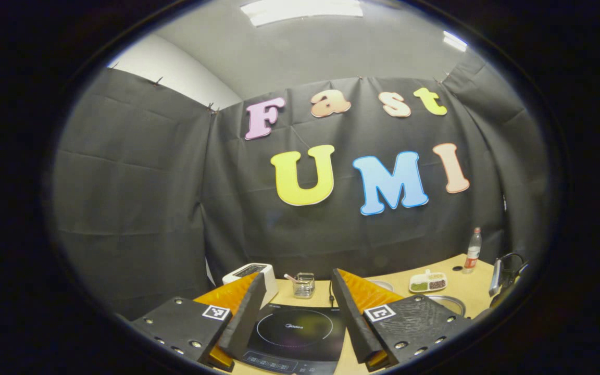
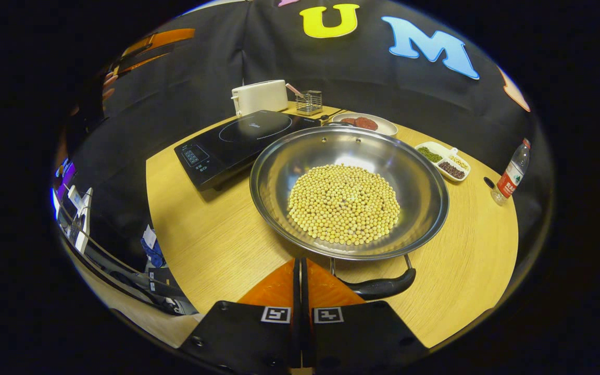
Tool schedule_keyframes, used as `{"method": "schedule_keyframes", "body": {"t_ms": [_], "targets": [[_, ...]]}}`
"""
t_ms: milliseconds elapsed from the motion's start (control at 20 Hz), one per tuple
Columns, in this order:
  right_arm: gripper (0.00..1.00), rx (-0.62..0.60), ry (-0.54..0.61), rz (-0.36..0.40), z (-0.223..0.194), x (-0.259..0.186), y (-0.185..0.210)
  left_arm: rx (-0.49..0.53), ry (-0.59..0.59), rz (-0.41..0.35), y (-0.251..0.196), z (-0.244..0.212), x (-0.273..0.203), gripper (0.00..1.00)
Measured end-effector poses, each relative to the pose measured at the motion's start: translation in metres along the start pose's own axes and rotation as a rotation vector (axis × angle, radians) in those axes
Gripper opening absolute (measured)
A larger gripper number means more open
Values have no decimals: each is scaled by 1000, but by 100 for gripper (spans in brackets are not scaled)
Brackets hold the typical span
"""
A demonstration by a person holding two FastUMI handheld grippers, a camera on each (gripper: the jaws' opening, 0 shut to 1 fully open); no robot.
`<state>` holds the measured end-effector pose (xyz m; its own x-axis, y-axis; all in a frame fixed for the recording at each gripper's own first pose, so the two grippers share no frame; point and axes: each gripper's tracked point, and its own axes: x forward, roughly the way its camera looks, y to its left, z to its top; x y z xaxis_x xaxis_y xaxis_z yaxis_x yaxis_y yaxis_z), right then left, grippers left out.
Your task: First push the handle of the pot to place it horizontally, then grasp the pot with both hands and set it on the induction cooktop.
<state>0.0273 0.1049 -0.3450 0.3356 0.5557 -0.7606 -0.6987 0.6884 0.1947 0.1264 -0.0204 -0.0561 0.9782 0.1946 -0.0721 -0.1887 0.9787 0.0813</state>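
A wide steel pot (image 2: 349,151) holding a heap of yellow beans (image 2: 344,203) sits on the round wooden table (image 2: 211,234). Its dark loop handle (image 2: 378,286) lies crosswise at the near rim. My right gripper (image 2: 300,263) is shut with nothing between its fingers, its tips at the pot's near rim just left of the handle. The black induction cooktop (image 2: 242,138) lies left of the pot and behind it. My left gripper (image 1: 298,275) hovers open above the cooktop (image 1: 292,333). The left gripper (image 2: 149,44), held by a hand, also appears far off, up left in the right gripper view.
A white toaster (image 2: 260,96) and a wire holder (image 2: 309,101) stand behind the cooktop. A plate with red pieces (image 2: 365,123), a divided dish of beans (image 2: 443,161) and a bottle (image 2: 511,174) sit behind and right of the pot. The table edge curves close on the left.
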Motion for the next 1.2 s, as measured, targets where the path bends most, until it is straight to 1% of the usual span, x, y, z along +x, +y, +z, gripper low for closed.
{"method": "schedule_keyframes", "body": {"t_ms": [150,200,250,500,650,700,750,800,1200], "targets": [[2,15,0,-15,0,0,-7,1,-1,-1,-5,-2,-1,75],[0,28,-1,-23,1,0,-11,2,-2,-2,-6,-2,-1,75],[2,39,-1,-31,1,1,-15,2,-2,-5,-9,-1,-1,75],[2,56,-2,-71,0,-1,-37,-2,-1,-16,-20,-2,2,75],[2,71,-6,-80,1,-2,-45,-2,-1,-17,-25,-4,2,75],[0,75,-6,-81,2,-2,-49,-2,0,-18,-26,-4,2,75],[0,79,-4,-83,1,-2,-51,-4,2,-18,-29,-6,4,75],[2,82,-5,-86,2,-2,-54,-5,5,-18,-31,-6,4,75],[2,96,-1,-122,3,-1,-86,-3,17,-26,-47,-11,14,75]]}}
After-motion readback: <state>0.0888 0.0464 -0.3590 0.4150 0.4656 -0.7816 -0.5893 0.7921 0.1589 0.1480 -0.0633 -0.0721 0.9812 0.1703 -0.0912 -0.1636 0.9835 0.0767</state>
